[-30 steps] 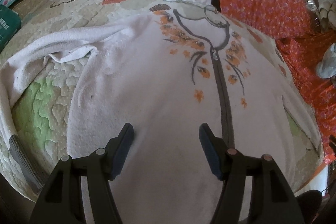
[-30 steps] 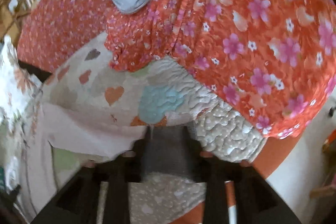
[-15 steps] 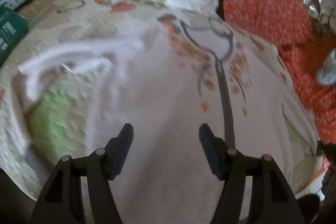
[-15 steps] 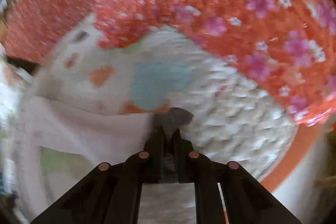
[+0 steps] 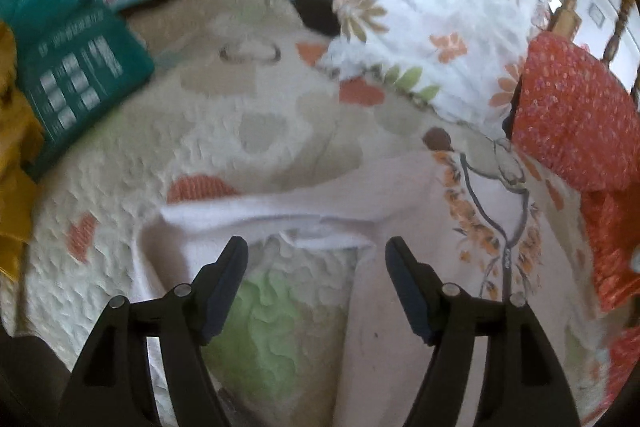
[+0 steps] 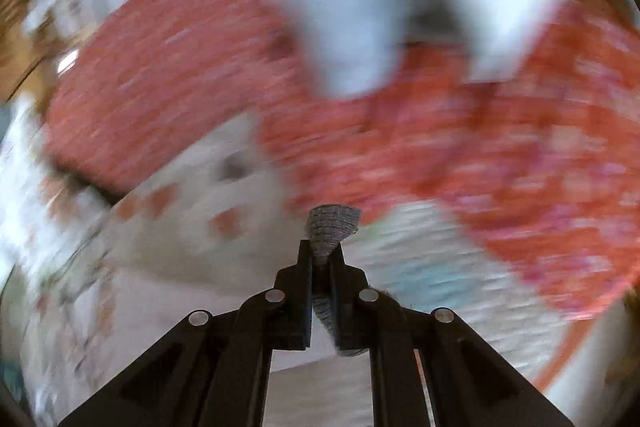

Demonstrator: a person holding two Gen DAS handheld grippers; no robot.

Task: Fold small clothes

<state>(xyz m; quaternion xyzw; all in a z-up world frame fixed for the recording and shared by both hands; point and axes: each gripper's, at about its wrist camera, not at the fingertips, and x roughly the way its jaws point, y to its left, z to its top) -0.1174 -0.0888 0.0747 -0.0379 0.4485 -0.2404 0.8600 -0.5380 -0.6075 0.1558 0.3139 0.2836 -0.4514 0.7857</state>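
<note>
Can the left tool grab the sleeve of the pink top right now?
Probably yes. The left tool is open and empty, and the pink top's sleeve lies flat on the quilt just ahead of its tips, with nothing between or on top.

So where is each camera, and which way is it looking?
Left wrist: rides the left tongs, open, looking down at the sleeve on the quilt.
Right wrist: rides the right tongs, shut on a grey cuff, view blurred.
Both show the quilt and the red pillow.
</note>
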